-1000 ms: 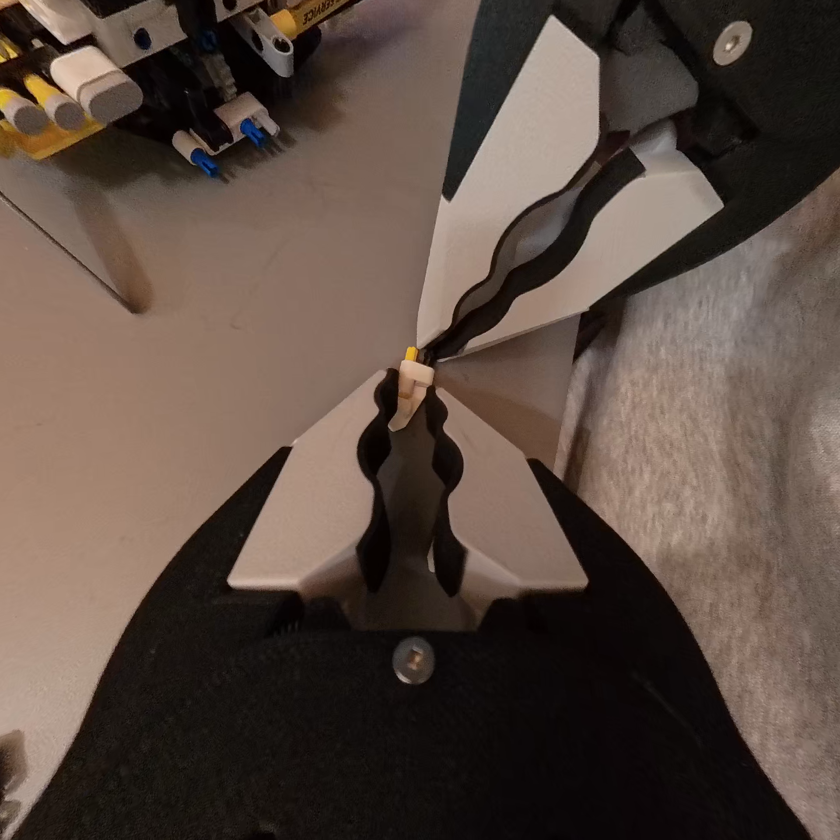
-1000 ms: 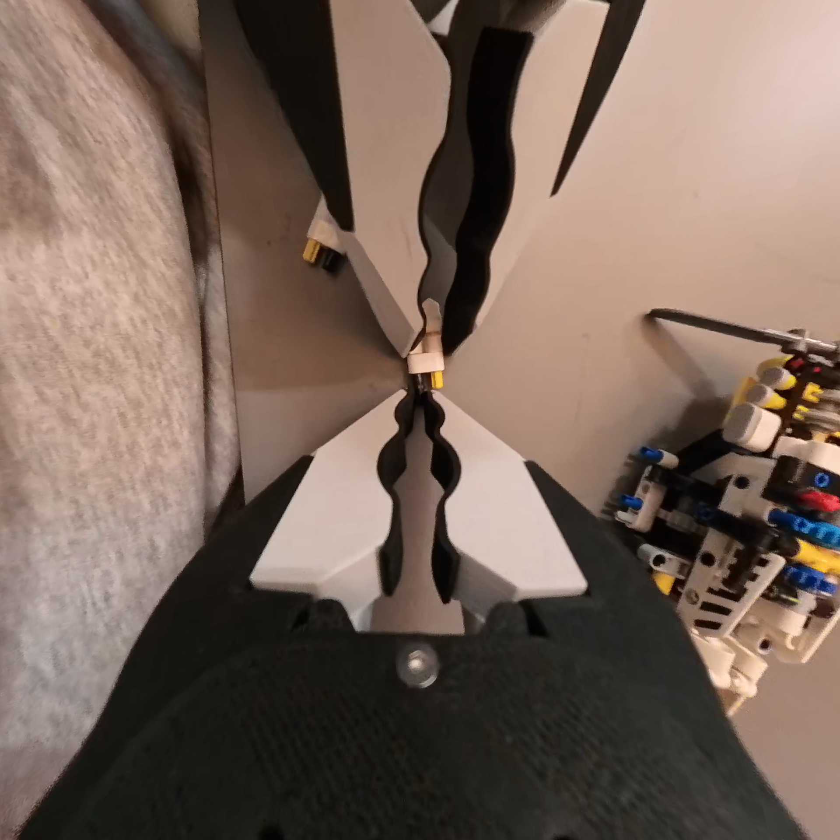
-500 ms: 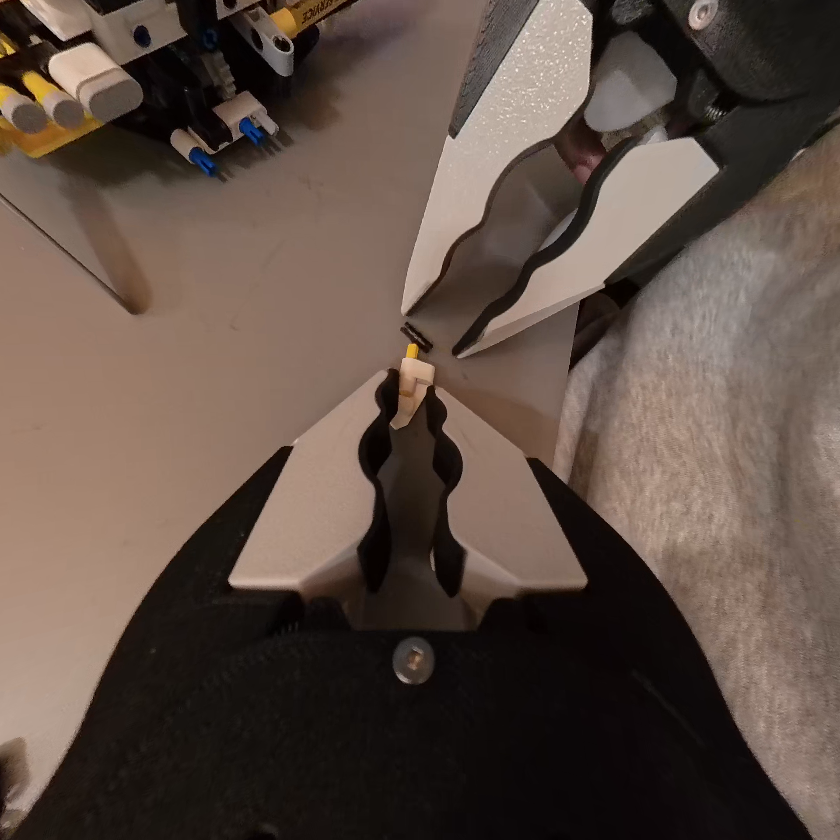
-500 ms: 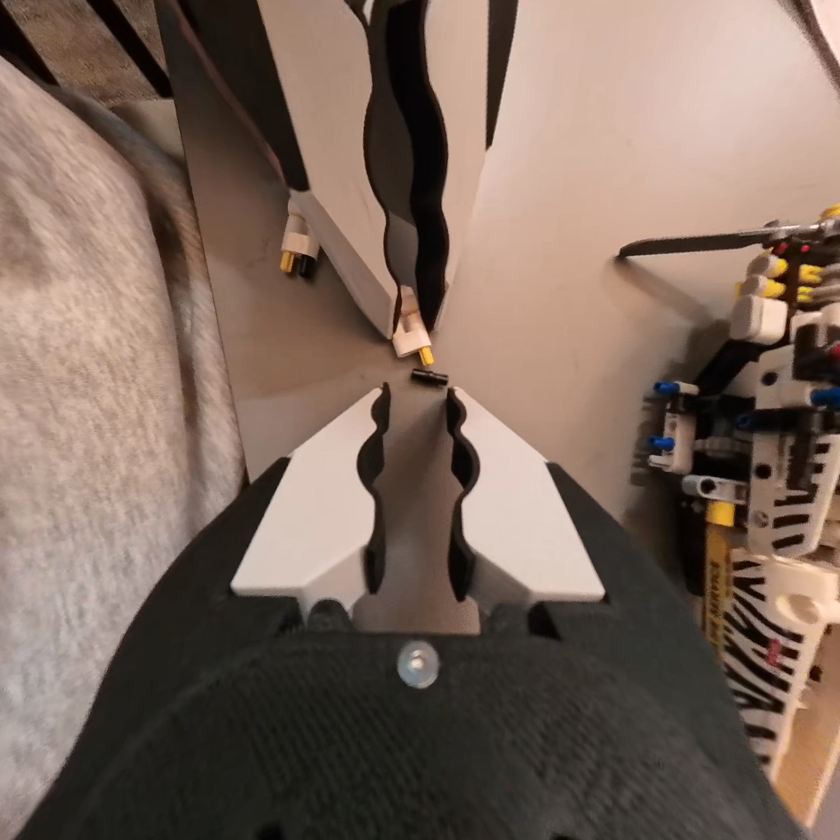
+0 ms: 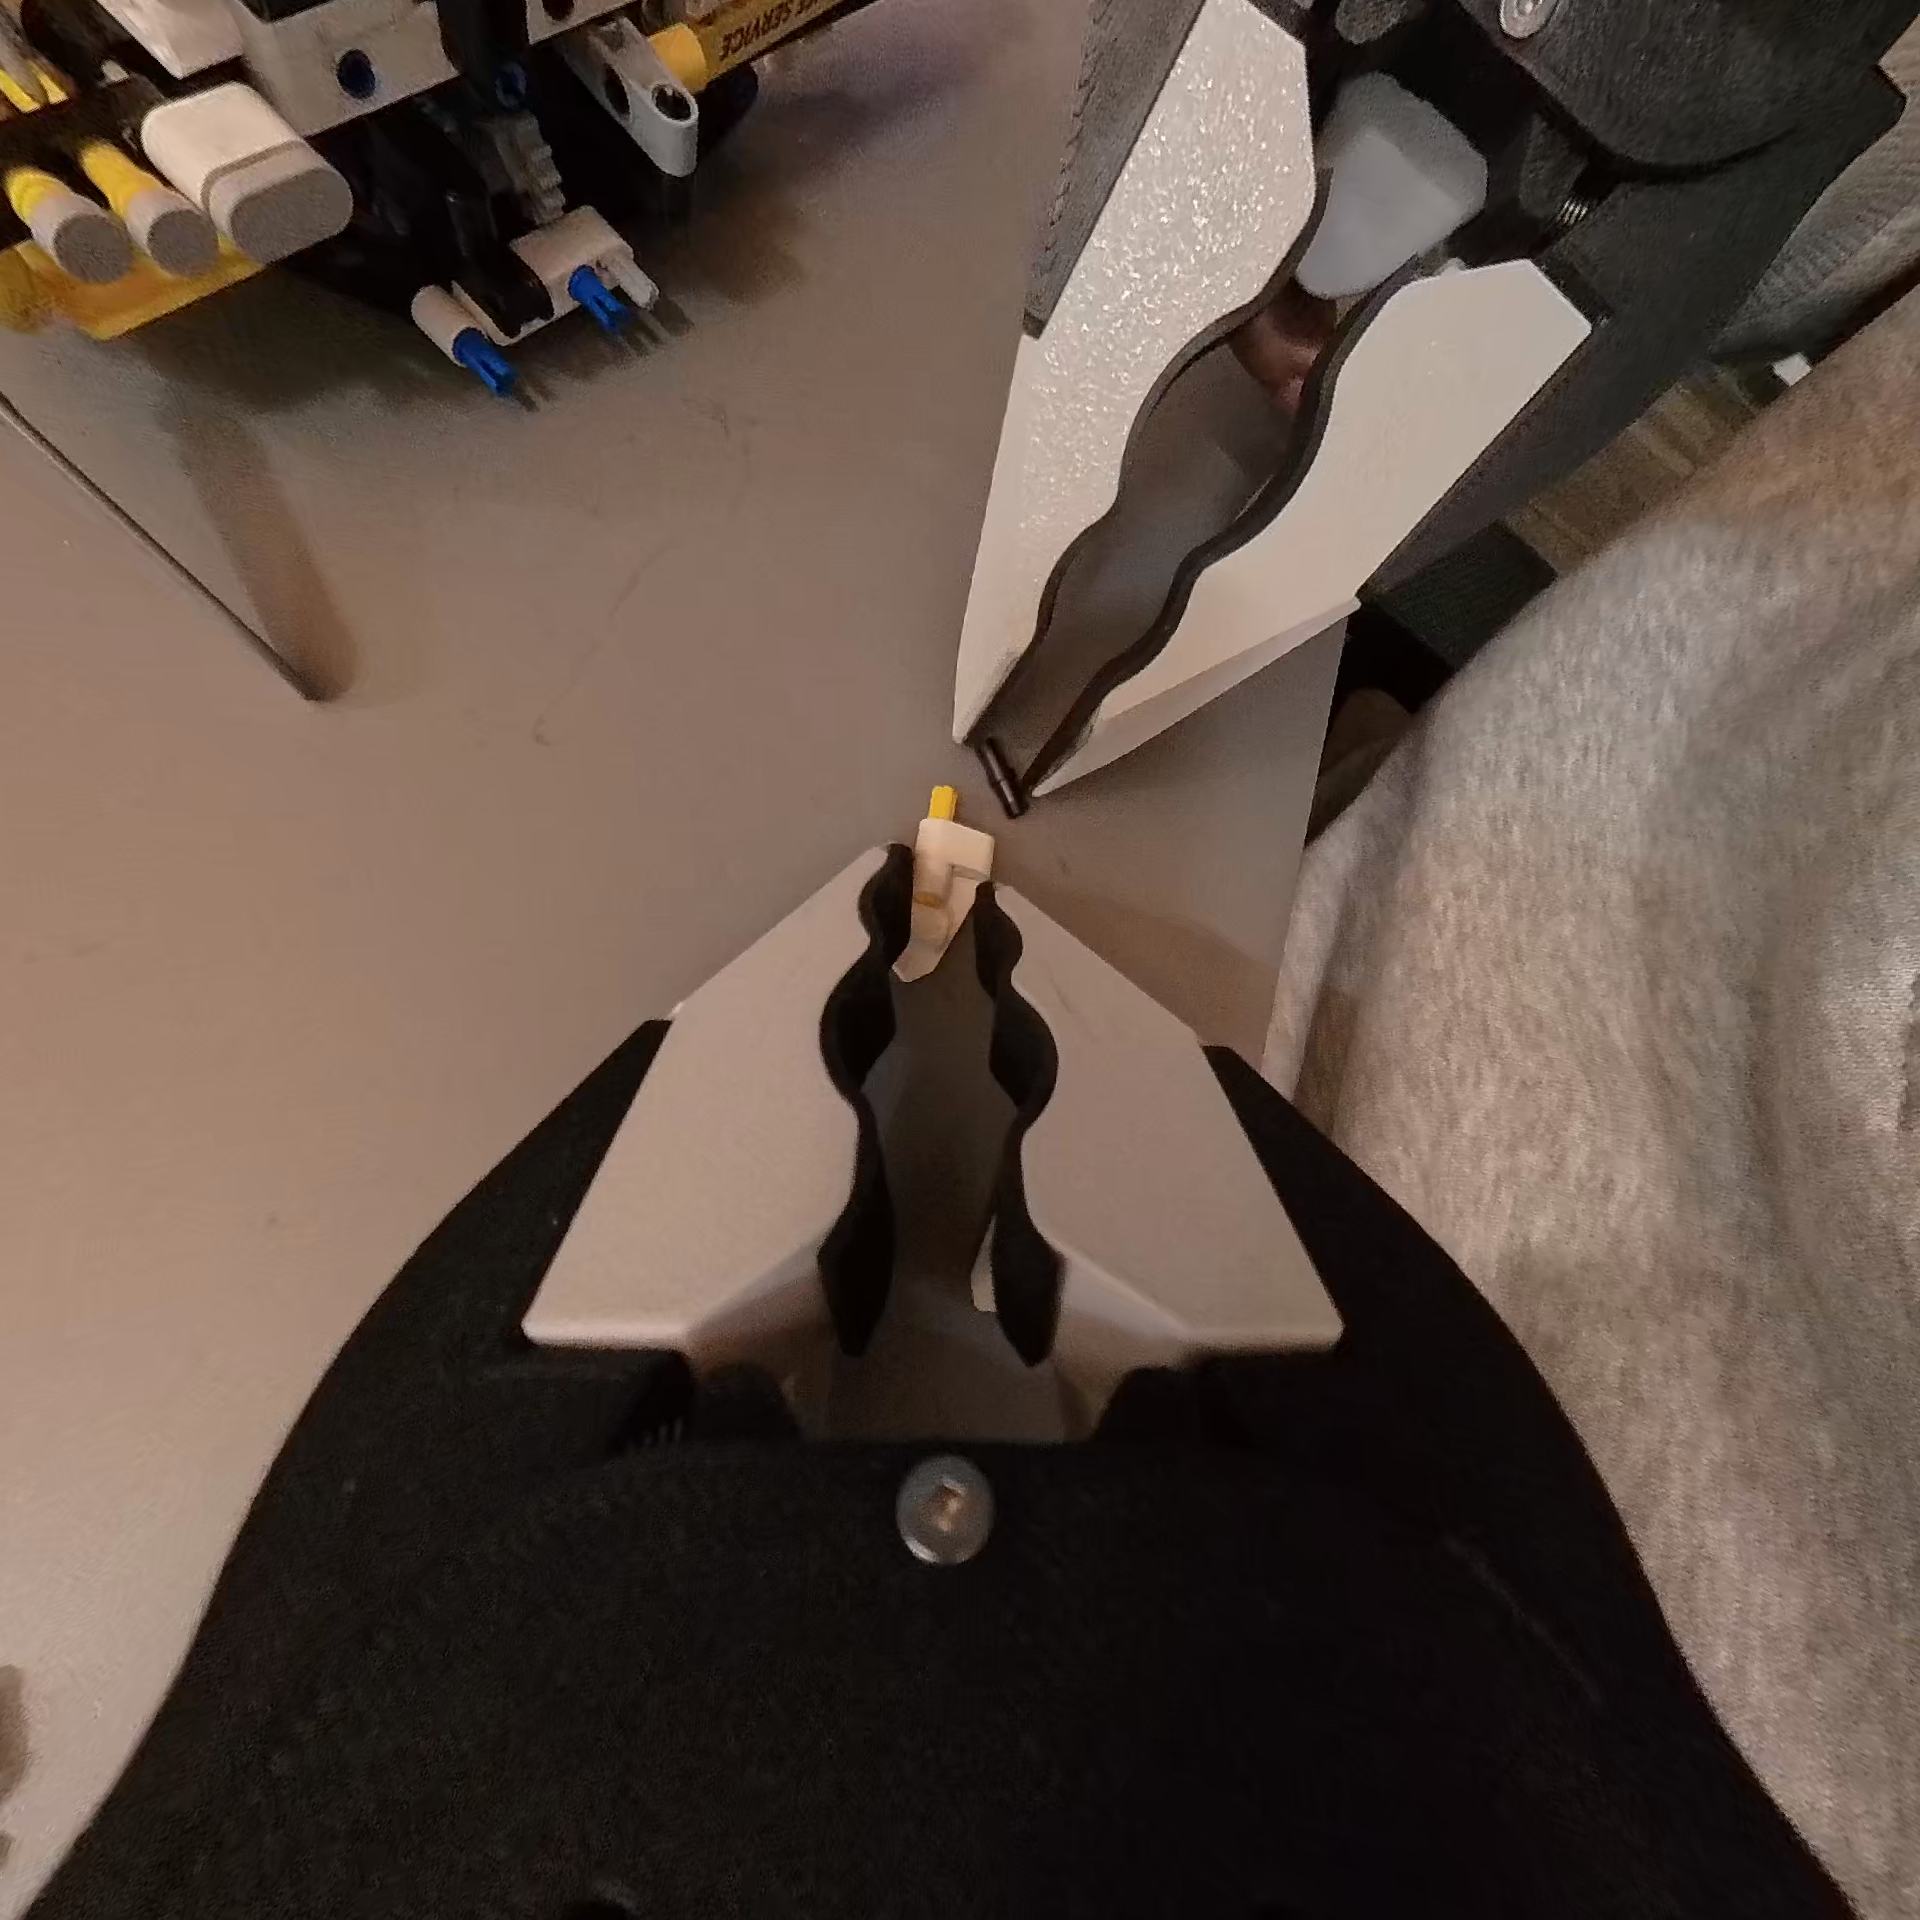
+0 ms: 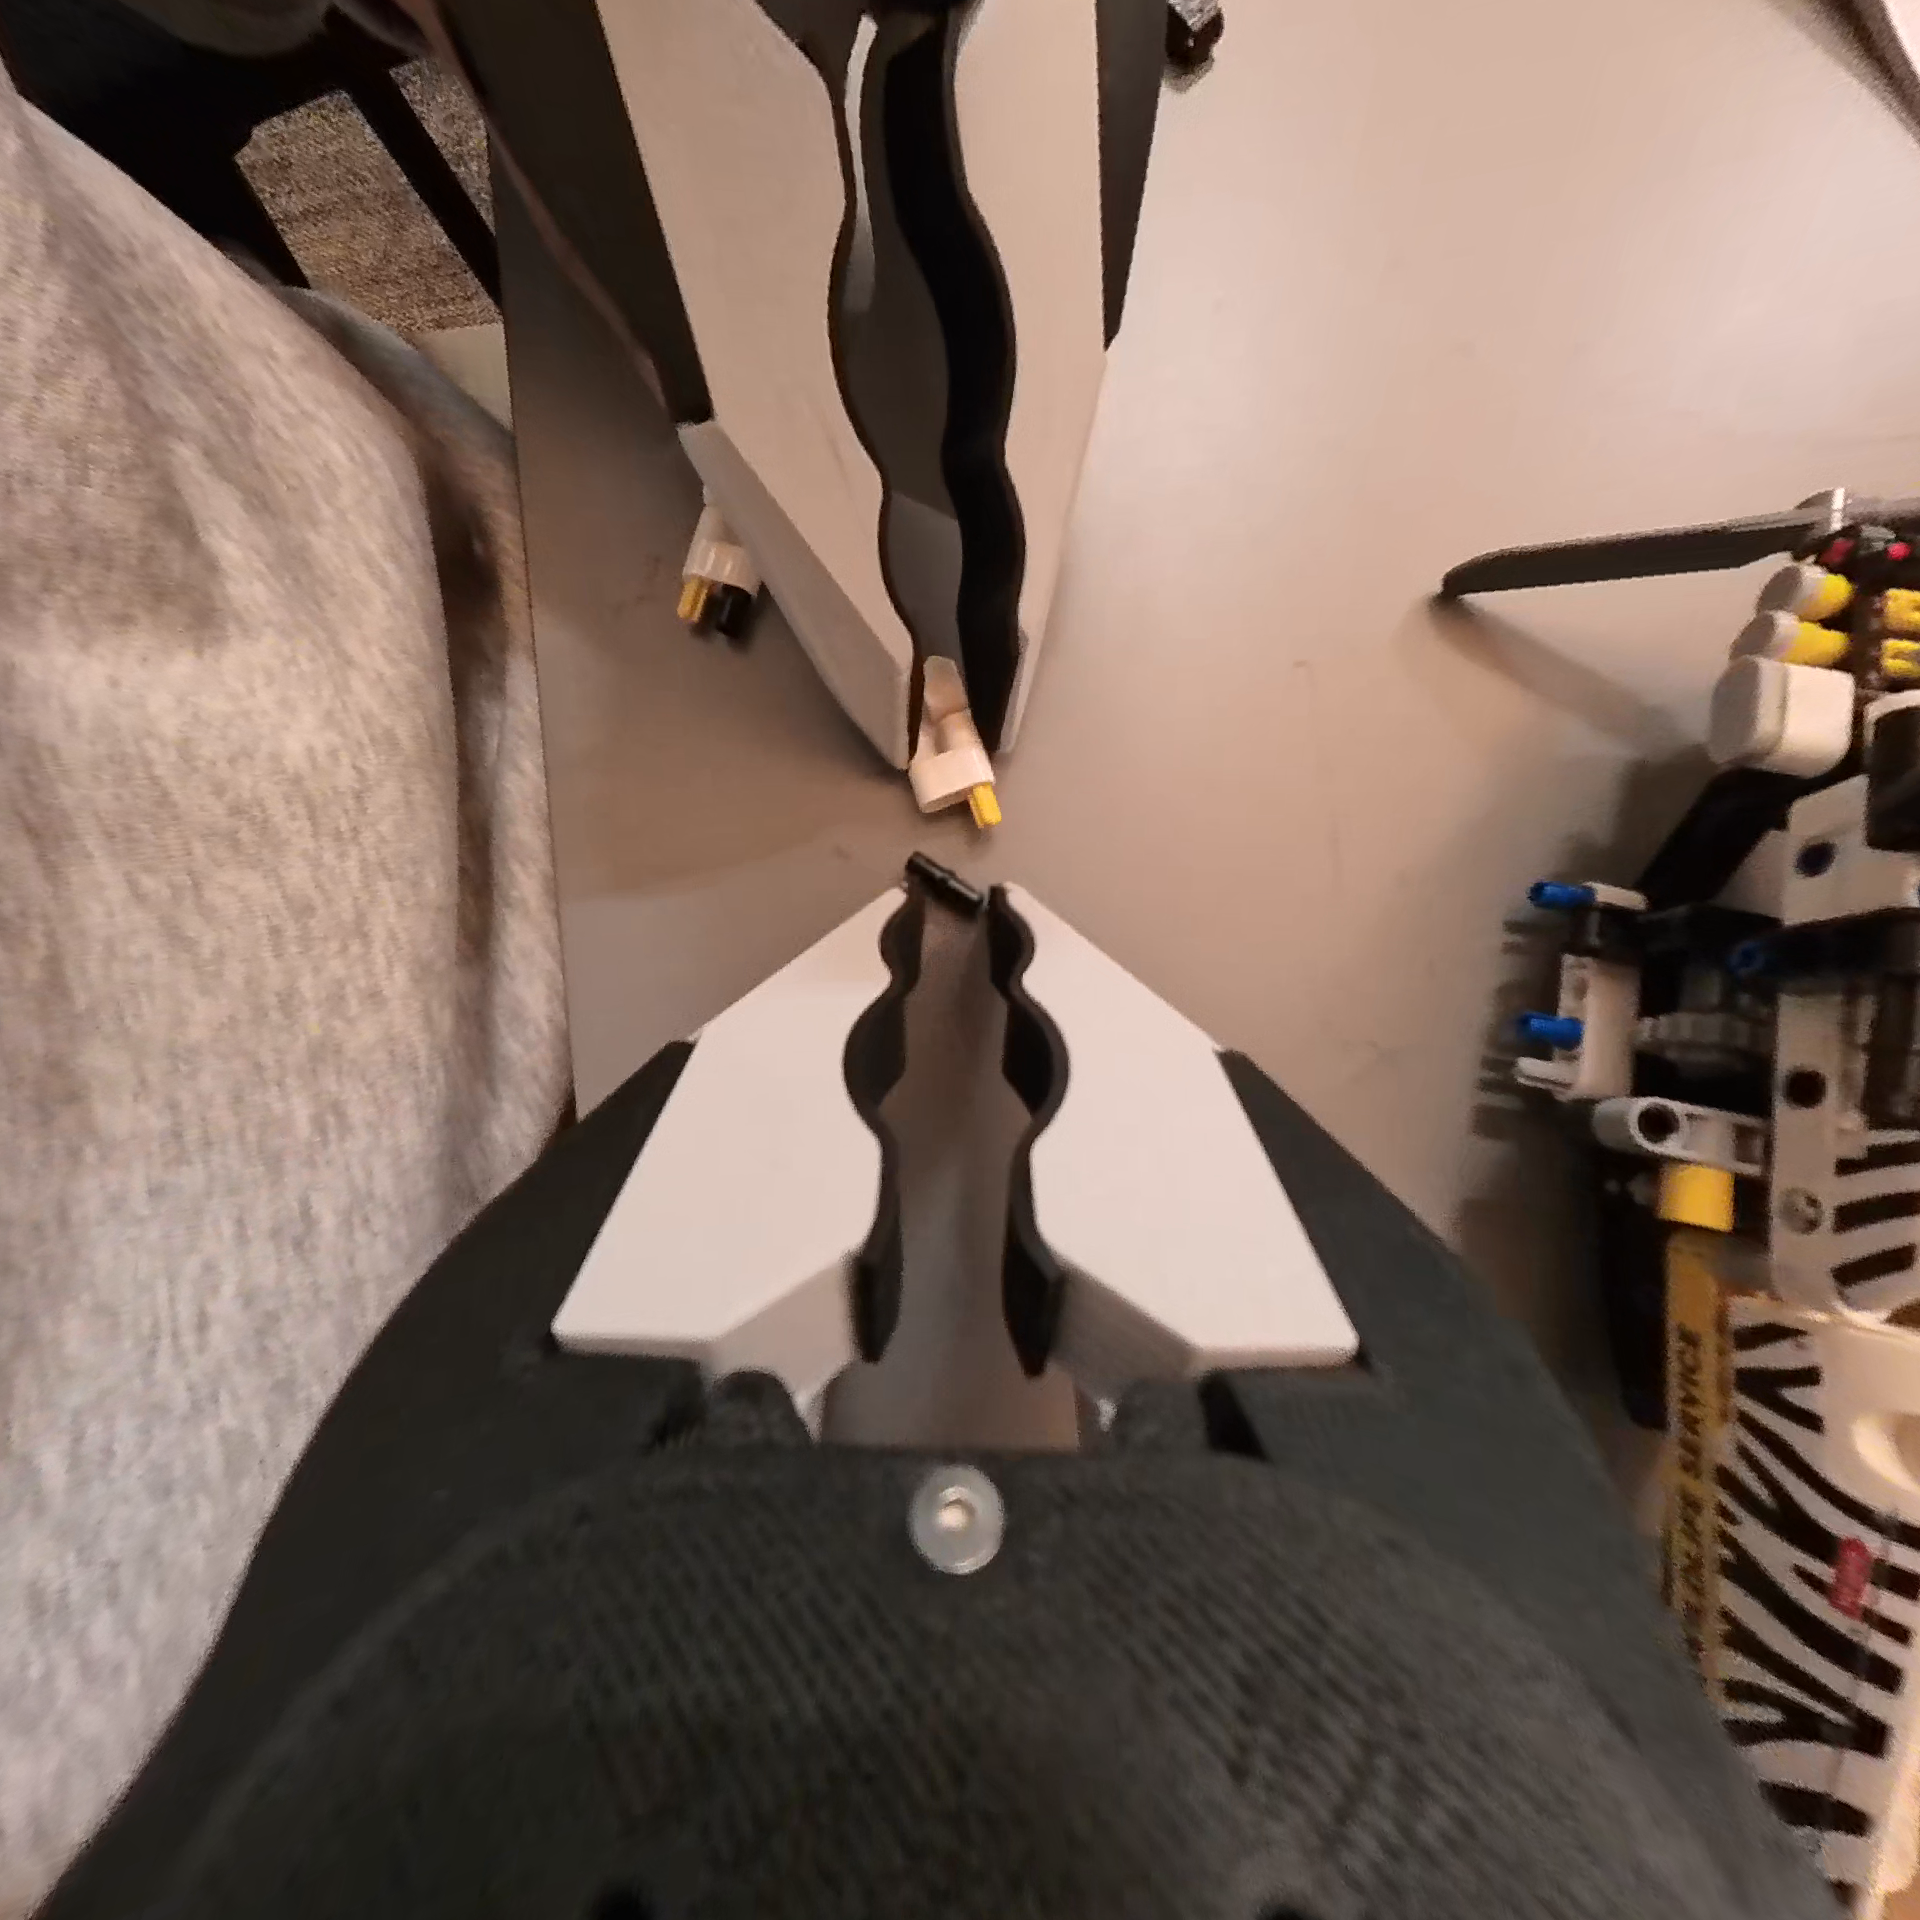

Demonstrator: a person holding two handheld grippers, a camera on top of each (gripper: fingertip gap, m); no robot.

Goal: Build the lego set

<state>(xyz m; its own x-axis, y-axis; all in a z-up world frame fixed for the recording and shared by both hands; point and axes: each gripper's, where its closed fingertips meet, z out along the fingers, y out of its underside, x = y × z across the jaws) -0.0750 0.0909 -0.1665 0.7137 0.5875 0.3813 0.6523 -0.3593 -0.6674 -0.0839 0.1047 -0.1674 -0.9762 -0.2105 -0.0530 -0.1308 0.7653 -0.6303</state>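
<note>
Between the two opposed grippers, over the grey table [image 5: 436, 935], sit two small parts. Left gripper [image 5: 940, 883] is clenched on a white connector [image 5: 943, 878] with a yellow pin [image 5: 941, 800] protruding at 12 o'clock. Right gripper [image 6: 948, 894] pinches a short black pin [image 6: 943, 881] crosswise at its tips; the pin lies just beside the yellow tip, apart. Partly built lego model [image 6: 1787, 1039], white, black, yellow with blue pins, stands at 3 o'clock in right wrist view. Second white connector [image 6: 717, 582] lies on the table at 11 o'clock.
</note>
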